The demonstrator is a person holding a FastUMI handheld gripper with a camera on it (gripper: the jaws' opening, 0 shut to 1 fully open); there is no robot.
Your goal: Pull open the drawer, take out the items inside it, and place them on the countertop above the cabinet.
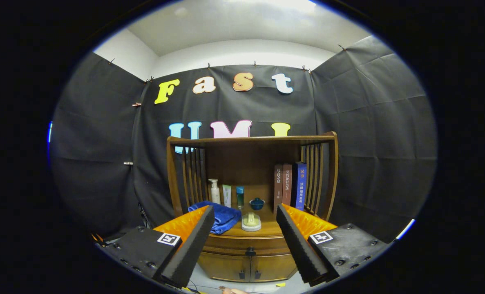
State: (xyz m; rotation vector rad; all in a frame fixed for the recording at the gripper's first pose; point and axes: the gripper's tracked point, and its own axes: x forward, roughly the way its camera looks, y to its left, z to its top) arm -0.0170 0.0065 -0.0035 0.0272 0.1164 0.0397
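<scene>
A wooden cabinet point(250, 245) stands ahead, with a shelf hutch on top. Its drawer point(246, 243) is closed flush, a small dark knob point(250, 251) at its middle. My gripper point(245, 212) is open, its fingers spread wide and held well back from the cabinet, nothing between them. The countertop point(267, 228) lies just beyond the fingertips. On it sit a folded blue towel point(224, 218) and a clear soap dish holding a pale bar point(251, 221). What is inside the drawer is hidden.
At the back of the countertop stand a pump bottle point(214, 191), two small tubes point(227, 195), a blue lidded bowl point(257, 203) and three upright books point(290, 185). Slatted sides point(316, 175) fence the counter. Two lower doors point(248, 267) sit under the drawer.
</scene>
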